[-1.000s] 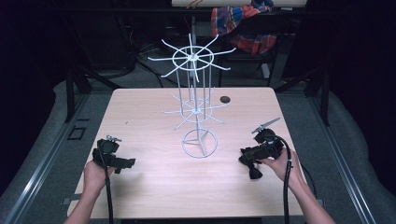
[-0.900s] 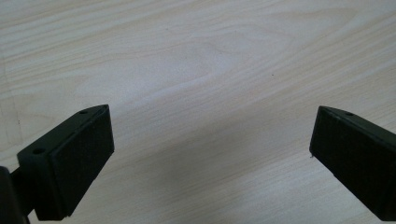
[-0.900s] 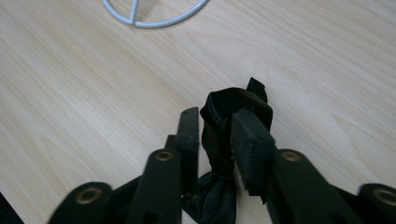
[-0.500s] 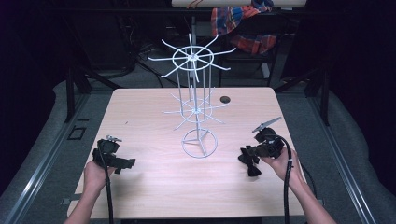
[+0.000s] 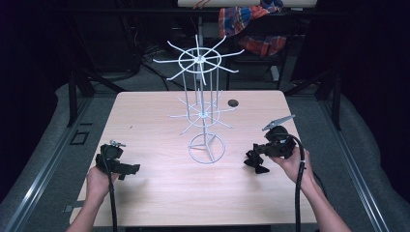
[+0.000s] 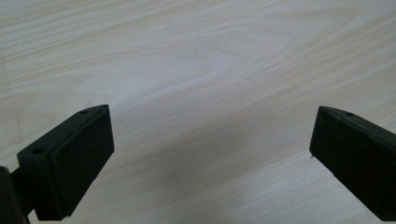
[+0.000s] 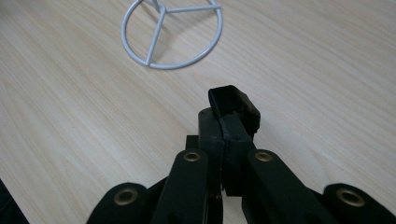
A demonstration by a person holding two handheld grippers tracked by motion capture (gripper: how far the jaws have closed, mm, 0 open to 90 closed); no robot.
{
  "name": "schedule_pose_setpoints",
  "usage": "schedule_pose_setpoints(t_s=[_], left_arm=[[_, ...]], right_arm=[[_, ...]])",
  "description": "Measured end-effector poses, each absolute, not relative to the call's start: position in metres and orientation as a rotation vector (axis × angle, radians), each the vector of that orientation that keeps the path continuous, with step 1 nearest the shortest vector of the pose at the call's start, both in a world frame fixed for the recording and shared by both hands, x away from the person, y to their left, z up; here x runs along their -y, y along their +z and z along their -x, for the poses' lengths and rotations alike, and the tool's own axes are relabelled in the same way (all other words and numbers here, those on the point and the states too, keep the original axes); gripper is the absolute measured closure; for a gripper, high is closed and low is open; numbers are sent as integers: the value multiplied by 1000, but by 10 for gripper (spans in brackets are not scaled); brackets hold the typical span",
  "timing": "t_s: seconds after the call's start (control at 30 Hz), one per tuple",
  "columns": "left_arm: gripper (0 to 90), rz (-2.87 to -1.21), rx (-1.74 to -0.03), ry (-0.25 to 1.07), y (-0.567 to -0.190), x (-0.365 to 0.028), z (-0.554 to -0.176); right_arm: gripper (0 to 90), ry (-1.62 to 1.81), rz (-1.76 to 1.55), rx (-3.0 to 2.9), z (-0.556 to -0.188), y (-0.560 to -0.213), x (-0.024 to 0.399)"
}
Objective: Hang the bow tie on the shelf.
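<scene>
Desk: pale wood, the largest thing here; it carries the rack and lies bare under both sets of jaws.
Wire rack: white, upright, two tiers of spokes on a thin post; it stands ahead of both grippers, between them, apart from each. All its spokes look bare.
Rack base: a ring with three struts; in the right gripper view it lies ahead of the jaws and a little to their left, well clear of the tips.
Left gripper: low over the desk in the person's left hand. In the left gripper view its jaws stand wide apart with nothing but wood grain between them.
Right gripper: held in the right hand, pointing toward the rack base. In the right gripper view its jaws are pressed together; nothing can be made out between them.
Dark disc: small and round, far beyond the right jaws, past the rack.
Risk, rack: it looks light and top-heavy, so a nudge from closed jaws at the ring or the lower spokes would likely slide or tip it.
Risk, grasp: thin wire could slip out of flat pads if pinched off-centre.
Risk, cables: a trailing cable could snag a spoke if a hand swings wide.
</scene>
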State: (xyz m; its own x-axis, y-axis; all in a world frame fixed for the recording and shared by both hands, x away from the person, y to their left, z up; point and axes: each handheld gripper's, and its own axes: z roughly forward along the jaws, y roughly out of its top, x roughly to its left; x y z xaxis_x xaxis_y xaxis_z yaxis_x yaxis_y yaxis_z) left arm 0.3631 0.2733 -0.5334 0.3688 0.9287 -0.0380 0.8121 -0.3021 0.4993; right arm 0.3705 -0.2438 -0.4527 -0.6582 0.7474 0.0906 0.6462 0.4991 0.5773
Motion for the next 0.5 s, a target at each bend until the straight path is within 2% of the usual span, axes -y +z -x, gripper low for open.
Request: schedule_pose_setpoints(t_s=[0.5], left_arm=[[0,-2192,-1509,355,-534,-273,-364]], right_arm=[[895,916,-1180,-2521,-381,-436,239]])
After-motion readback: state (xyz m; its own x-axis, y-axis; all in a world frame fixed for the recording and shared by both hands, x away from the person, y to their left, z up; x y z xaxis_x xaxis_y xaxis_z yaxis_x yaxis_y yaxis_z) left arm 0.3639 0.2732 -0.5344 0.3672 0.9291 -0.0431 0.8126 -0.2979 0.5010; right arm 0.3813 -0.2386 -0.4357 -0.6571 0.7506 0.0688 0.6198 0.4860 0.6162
